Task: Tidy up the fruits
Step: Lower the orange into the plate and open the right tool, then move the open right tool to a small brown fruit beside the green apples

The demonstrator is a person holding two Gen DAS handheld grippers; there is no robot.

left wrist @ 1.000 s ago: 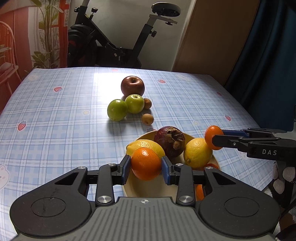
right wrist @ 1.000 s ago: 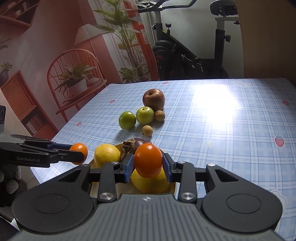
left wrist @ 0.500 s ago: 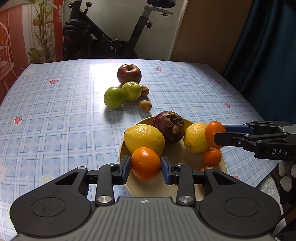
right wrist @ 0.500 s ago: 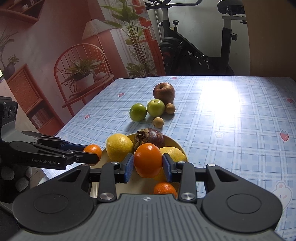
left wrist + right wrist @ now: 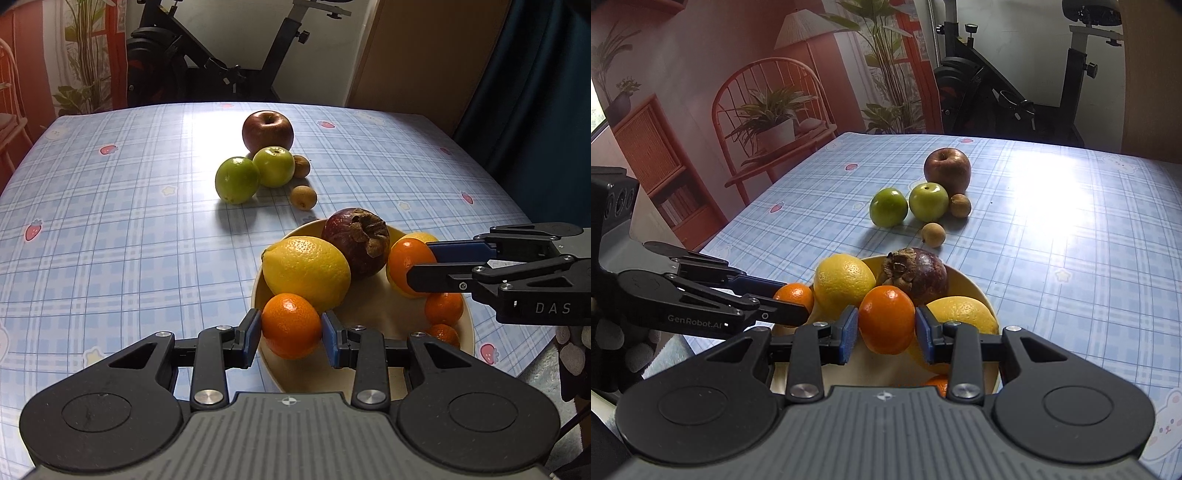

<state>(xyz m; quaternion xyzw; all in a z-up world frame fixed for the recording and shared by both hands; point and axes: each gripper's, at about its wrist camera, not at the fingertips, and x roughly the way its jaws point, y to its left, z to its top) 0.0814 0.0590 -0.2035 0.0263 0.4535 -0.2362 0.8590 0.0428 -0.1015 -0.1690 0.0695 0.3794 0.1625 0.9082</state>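
My left gripper (image 5: 291, 330) is shut on an orange mandarin (image 5: 291, 325) over the near left part of the cream plate (image 5: 373, 302). My right gripper (image 5: 886, 328) is shut on another mandarin (image 5: 886, 319) over the plate (image 5: 971, 288); it also shows in the left wrist view (image 5: 408, 254). The plate holds two lemons (image 5: 308, 271), a dark mangosteen (image 5: 356, 242) and two small mandarins (image 5: 443, 308). On the cloth beyond lie a red apple (image 5: 267, 131), two green apples (image 5: 237, 180) and two small brown fruits (image 5: 303, 196).
The table has a blue checked cloth (image 5: 110, 206); its edge runs close to the right of the plate. An exercise bike (image 5: 207, 62) stands behind the table, a dark curtain (image 5: 535, 81) at the right, and a chair with plants (image 5: 768, 122) at the left.
Both grippers have come lower and closer over the plate, each still holding its mandarin. The left one is down by the near left rim.
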